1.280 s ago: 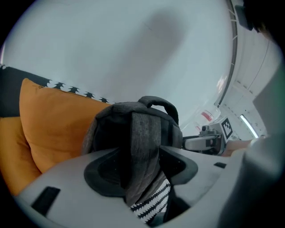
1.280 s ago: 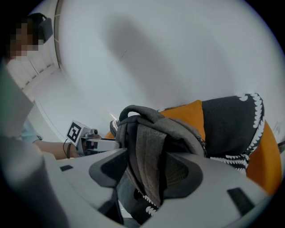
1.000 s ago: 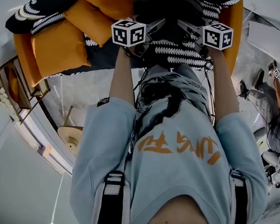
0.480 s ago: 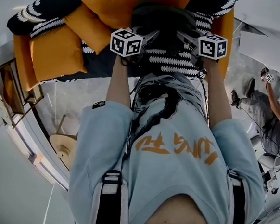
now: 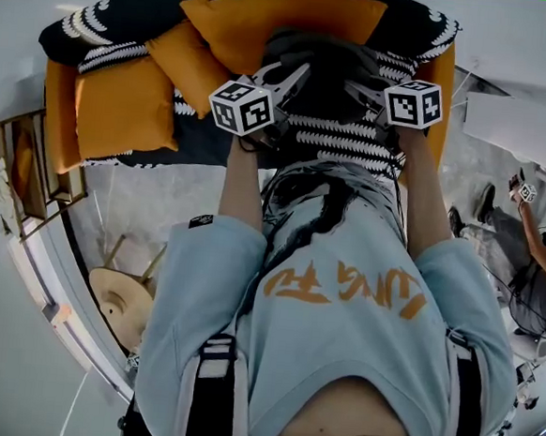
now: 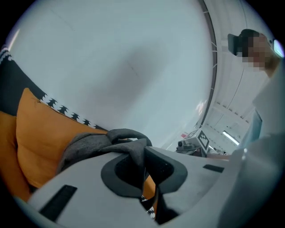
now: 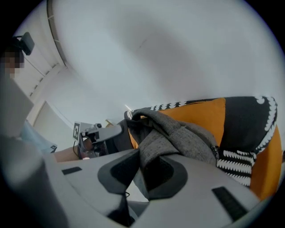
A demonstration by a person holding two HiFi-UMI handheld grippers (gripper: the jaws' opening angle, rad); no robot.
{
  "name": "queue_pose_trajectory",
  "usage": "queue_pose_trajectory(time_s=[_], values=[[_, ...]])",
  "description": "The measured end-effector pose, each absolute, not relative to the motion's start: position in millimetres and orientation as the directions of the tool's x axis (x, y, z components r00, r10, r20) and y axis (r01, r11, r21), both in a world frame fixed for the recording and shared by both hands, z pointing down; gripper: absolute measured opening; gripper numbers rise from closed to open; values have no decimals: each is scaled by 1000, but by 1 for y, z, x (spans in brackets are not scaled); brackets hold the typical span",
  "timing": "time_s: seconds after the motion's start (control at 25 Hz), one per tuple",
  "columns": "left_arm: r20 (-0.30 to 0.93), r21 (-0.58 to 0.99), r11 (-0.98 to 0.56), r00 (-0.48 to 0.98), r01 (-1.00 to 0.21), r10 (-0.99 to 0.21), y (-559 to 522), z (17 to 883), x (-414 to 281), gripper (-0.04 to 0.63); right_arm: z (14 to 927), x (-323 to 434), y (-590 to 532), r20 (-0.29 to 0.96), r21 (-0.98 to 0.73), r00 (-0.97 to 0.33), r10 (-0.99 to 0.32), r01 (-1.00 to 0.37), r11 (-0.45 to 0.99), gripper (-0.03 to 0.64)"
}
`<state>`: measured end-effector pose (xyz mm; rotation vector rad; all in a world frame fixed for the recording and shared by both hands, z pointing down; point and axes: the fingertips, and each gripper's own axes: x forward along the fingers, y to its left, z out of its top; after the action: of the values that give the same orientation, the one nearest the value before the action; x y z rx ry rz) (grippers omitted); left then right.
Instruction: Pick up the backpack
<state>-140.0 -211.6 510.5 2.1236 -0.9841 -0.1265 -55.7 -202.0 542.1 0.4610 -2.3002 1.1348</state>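
At the far left of the head view an orange cushion point(image 5: 126, 107) leans on the end of a sofa point(image 5: 57, 120), and a black throw with white markings point(image 5: 120, 12) is draped over the sofa's back. Below it, on the floor, sits a pale round thing point(image 5: 116, 294), perhaps a small table; the view is too warped there to be sure.

The left gripper point(image 5: 289, 73) reaches toward the sofa from the person's outstretched arm. Its own view shows its jaws closing, nearly together, with a fold of dark grey cloth pinched between the pads. That cloth belongs to the backpack point(image 5: 323, 61).

The backpack is at the middle of the sofa, in front of a large orange cushion point(image 5: 279, 15) and over the striped part of the throw. It is between the two grippers and each has hold of it. From above it is hard to tell whether it rests on the seat or hangs clear of it.

The right gripper point(image 5: 359, 86) comes in from the other side. In its own view the jaws are drawn close on a thick bunch of the same grey cloth, which rises from between the pads. The orange cushion is behind it, and a plain white wall point(image 7: 156, 53) is above.

At the far right edge, another person point(image 5: 535, 242) stands well apart.
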Motion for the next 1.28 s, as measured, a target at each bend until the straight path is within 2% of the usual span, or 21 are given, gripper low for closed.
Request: queue_pose_trajectory(time_s=[0.24, 0.56, 0.88, 1.12, 1.28], values=[[207, 589, -452, 665, -670, -717, -200, 462, -166, 46, 480, -81, -204, 568, -555, -823, -26, -406, 726, 77], [155, 352, -576, 653, -738, -741, -215, 363, -172, 48, 380, -88, -232, 463, -375, -879, -114, -311, 873, 78], [43, 113, -609, 616, -785, -787, -244, 241, -170, 48, 254, -90, -270, 204, -226, -959, -197, -242, 943, 81], [-90, 115, -548, 541, -828, -836, -258, 173, -179, 48, 175, -97, -281, 57, -103, -970, -237, -242, 965, 80], [-120, 45, -593, 585, -804, -802, -243, 160, -161, 48, 147, -78, -281, -47, -107, -952, -303, -296, 949, 80]])
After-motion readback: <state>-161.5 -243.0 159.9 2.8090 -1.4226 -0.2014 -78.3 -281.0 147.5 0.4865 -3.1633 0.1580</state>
